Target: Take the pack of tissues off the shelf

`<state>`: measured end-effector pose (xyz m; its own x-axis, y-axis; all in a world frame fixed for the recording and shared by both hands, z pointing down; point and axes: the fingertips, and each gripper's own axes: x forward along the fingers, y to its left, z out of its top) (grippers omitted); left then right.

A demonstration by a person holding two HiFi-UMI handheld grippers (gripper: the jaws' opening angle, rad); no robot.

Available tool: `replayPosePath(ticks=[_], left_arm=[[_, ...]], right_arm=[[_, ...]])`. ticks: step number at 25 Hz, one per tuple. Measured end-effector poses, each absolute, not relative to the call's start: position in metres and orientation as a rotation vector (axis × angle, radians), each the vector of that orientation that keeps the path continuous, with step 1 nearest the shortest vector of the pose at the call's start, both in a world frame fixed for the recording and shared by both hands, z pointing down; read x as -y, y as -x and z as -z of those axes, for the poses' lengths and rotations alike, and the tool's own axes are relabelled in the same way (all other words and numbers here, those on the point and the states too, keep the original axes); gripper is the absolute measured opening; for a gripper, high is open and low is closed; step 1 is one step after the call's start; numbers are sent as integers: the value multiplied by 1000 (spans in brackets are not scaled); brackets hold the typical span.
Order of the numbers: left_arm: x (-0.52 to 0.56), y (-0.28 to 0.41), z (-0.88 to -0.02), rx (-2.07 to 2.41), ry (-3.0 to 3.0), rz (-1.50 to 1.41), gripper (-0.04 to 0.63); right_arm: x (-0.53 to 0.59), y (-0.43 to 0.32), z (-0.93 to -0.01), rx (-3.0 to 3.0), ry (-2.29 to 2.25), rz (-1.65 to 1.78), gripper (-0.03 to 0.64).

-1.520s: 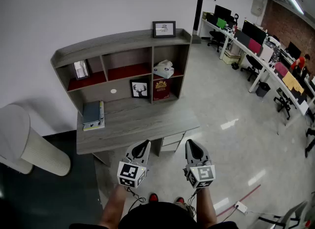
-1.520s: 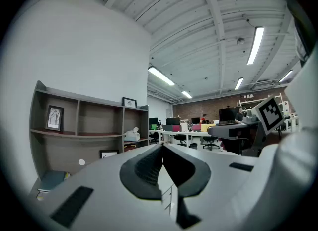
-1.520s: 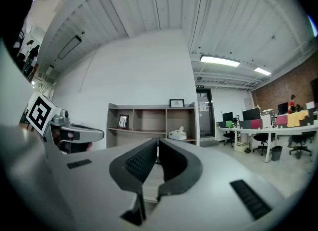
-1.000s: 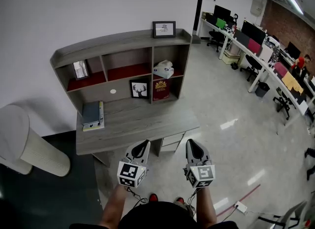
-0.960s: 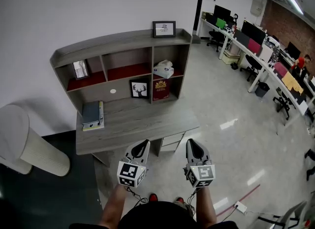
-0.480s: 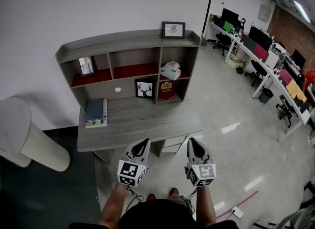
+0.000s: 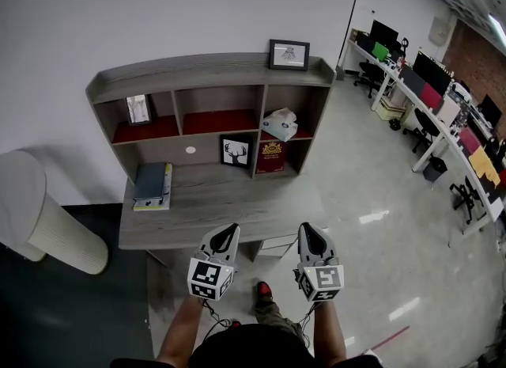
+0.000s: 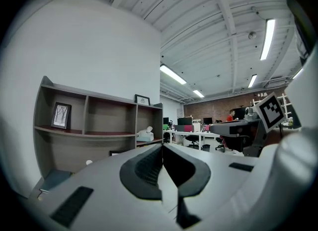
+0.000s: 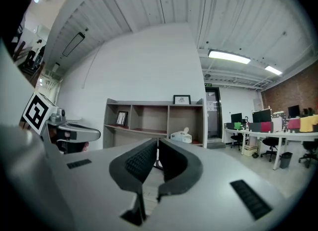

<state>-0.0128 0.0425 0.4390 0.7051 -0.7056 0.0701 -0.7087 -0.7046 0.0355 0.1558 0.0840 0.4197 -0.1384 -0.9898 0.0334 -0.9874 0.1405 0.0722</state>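
In the head view the hands are concealed behind the marker cubes. Only the forearms are shown, and the body is cut off by the lower edge. The print on the pack of tissues is too small to be read. In both gripper views the desk and the lower row of the shelf unit are largely masked by the gripper bodies.

Only the head view shows the desk top. A stack of books lies at its left end, and a deer picture and a red book are stood under the shelf board. In the gripper views the pack is seen side-on, with a tissue standing up out of its top (less clearly made out from above).

The pack of tissues is located on the red-lined board in the right compartment of the shelf unit, below the framed picture set on the top.

The left gripper and right gripper are held side by side and level, near the desk's front edge and well apart from the pack. The jaws of each are brought together, and nothing is held between them or touched
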Motion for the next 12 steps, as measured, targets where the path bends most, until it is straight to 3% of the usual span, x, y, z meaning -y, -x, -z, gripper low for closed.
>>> replayPosePath(ticks=[12], left_arm=[[55, -35, -443, 1309, -2772, -137, 8]], right_arm=[[33, -206, -433, 2416, -1888, 27, 35]])
